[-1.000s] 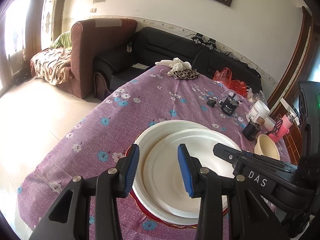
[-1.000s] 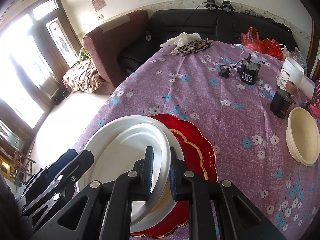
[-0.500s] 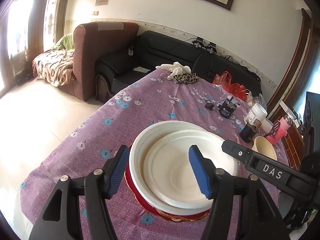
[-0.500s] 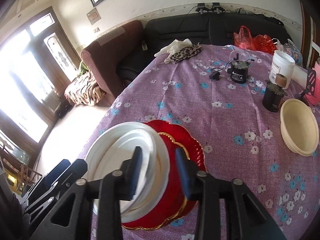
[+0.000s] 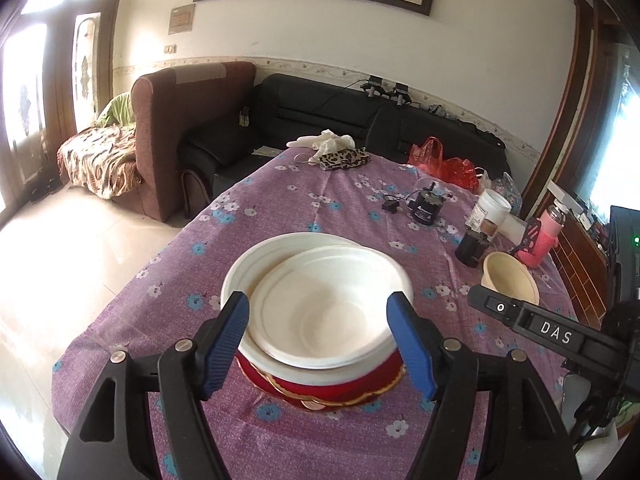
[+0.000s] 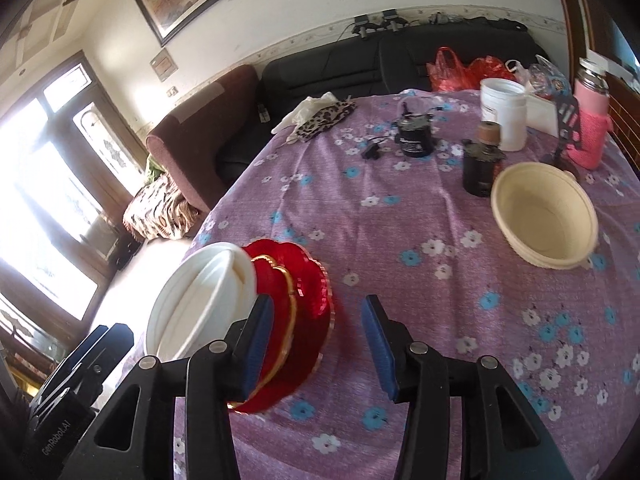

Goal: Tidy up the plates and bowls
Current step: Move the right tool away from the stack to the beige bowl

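Note:
Two white plates (image 5: 320, 304) lie stacked on red gold-rimmed plates (image 5: 320, 386) near the table's front edge. My left gripper (image 5: 318, 308) hovers just short of the stack, its jaws opening, blue pads clear of the rims. In the right wrist view the white plates (image 6: 200, 292) and red plates (image 6: 304, 300) sit at lower left. My right gripper (image 6: 316, 312) is also opening, with only the red rim showing between its fingers and no pad touching it. A cream bowl (image 6: 544, 220) stands alone at the right, also in the left wrist view as the cream bowl (image 5: 508, 280).
Behind the bowl stand a black jar (image 6: 482, 168), a white tub (image 6: 502, 116) and a pink bottle (image 6: 592, 120). A black device (image 6: 414, 138) with a cable and a leopard cloth (image 6: 324, 120) lie farther back. The purple tablecloth (image 6: 400, 280) drops off at left.
Both grippers opened and drew back from the plate stack. The right one let go of the white plate's rim and swung right, bringing the cream bowl further into view.

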Available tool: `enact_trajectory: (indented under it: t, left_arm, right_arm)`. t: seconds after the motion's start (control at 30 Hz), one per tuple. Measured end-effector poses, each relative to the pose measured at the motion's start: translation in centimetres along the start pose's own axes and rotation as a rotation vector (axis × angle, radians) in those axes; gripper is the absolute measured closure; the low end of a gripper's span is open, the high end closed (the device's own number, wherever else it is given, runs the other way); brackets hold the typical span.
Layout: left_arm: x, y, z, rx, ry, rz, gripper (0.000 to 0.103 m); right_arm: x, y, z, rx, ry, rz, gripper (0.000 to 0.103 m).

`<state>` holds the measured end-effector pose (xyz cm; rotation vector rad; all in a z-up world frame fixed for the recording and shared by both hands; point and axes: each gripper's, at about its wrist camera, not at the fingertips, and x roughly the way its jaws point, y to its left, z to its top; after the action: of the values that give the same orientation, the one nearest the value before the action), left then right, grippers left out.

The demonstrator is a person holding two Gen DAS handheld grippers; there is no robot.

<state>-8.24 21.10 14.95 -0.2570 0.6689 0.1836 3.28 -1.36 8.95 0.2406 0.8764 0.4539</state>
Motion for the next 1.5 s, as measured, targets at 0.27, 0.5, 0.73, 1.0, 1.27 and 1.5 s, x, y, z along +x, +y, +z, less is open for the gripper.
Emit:
enact_trajectory:
  t: [0.27,0.5,0.73,1.0,1.27,1.5]
  left_arm:
    - [-2.2,-4.8,-1.1,0.107,-0.027,-0.014,0.027]
    - [-2.4,-9.5,-2.2,0.208,-0.008,-0.053,0.026]
    - [-1.6,-13.0,-3.0,0.267,0.052,-0.119,0.026]
    - [-4.2,-15.8,2.9,0.318,0.029,-0.231,0.026]
    - [-10.9,-18.3,14.4,0.345,-0.135,-0.206,0.026]
    - [-15.2,-21.1,20.9,0.448,-0.258,-0.053,0.016]
  right_arm:
    - [-4.7,-6.2,-0.5,0.075,-0.071,-0.046,0.047]
    - [-7.9,-12.5,-1.1,0.168,-0.11,-0.088,0.047]
    - [-10.5,-17.9,-1.7,0.249,-0.14,-0.14,0.046]
    - [-16.9,-20.5,1.4,0.228,-0.211,-0.25,0.046]
    - [-30.9,-16.9,10.4,0.057,-0.444,-0.482,0.032]
    - [-39.7,-11.5,18.5,-0.095,-0.562,-0.735,0.014]
